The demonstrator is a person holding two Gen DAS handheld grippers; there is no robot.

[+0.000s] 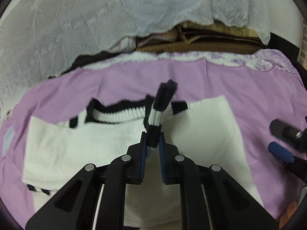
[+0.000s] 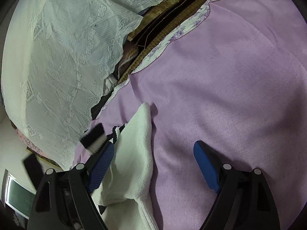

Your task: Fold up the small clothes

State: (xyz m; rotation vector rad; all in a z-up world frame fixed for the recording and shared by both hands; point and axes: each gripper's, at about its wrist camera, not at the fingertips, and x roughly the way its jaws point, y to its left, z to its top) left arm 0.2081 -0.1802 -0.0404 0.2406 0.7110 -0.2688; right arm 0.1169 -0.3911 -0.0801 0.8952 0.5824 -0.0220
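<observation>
A white sweater (image 1: 80, 145) with black trim is spread on the purple blanket (image 1: 249, 88). Its striped cuff (image 1: 156, 118) is clamped between the pads of the left gripper (image 1: 153, 143) and lifted above the body. The right gripper (image 2: 153, 164) is released, jaws wide apart, apparently just beside the sweater's edge. White lace cloth (image 2: 63, 57) is seen behind.

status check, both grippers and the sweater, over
Left gripper shut on striped cuff, sleeve lifted. Right gripper open, holding nothing, over purple blanket. White sweater flat, partly folded. Nothing in the way.
</observation>
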